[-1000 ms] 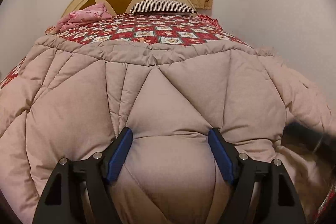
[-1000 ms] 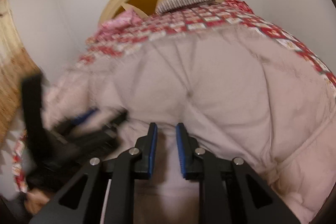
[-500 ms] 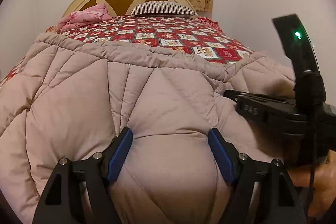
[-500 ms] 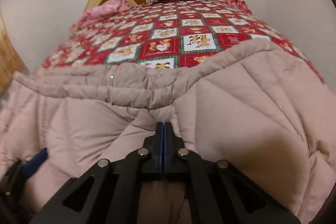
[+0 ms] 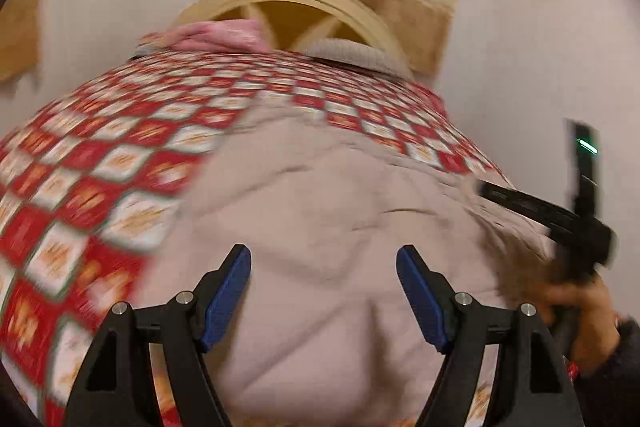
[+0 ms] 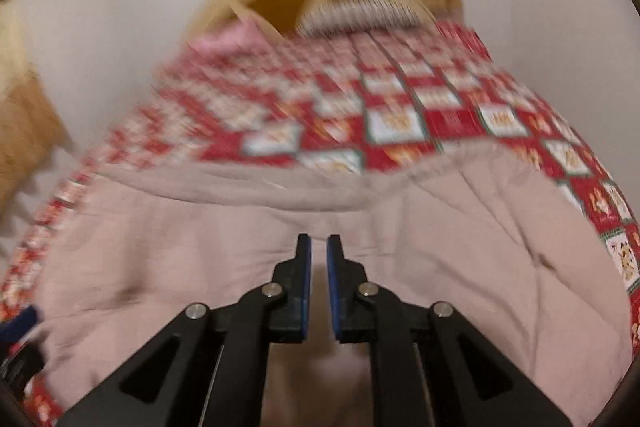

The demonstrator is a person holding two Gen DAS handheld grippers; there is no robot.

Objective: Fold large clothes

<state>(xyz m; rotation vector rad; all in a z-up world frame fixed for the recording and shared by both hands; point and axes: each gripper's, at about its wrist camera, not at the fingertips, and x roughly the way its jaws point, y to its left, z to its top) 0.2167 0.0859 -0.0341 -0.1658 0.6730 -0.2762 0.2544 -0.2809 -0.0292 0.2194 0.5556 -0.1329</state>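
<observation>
A red checkered bedspread (image 5: 92, 187) was seen at the left. The left gripper (image 5: 324, 291) was held spread wide over the pink quilted coat (image 5: 320, 211) lying on the near bed. The right gripper (image 6: 318, 275), just reopened, showed a narrow gap above the coat, pinching nothing.

right gripper (image 6: 318, 247) jaws just reopened slightly; pink quilt (image 5: 320, 227) now uncovers bedspread (image 5: 80, 187) at 9 o'clock.

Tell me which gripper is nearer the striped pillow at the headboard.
Cannot tell. Both the left gripper and the right gripper hang over the pink padded coat at the foot end, far from the striped pillow.
</observation>
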